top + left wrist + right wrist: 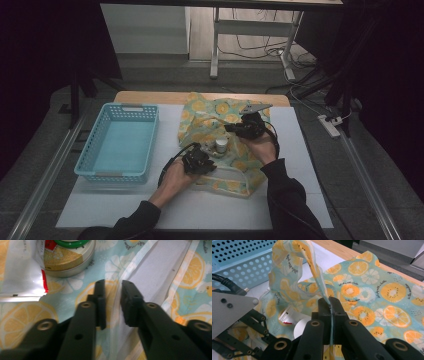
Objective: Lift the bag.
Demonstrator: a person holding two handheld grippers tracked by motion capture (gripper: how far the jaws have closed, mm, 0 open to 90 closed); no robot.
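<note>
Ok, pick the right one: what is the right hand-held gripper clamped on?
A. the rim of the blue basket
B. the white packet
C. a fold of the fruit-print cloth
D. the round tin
C: in the right gripper view the right hand-held gripper has its jaws shut on a raised fold of the fruit-print cloth.

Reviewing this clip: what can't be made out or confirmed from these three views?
- Tin, left gripper view: cut off by the top edge; label unreadable.
- Packet, left gripper view: runs off the left edge; print too blurred to read.
- Left gripper: cloth edge lies between the jaws; whether the pads press it is unclear.
- Basket, high view: too dim to tell whether anything small lies inside.
- Right gripper, shut on the cloth; high view too small.
</note>
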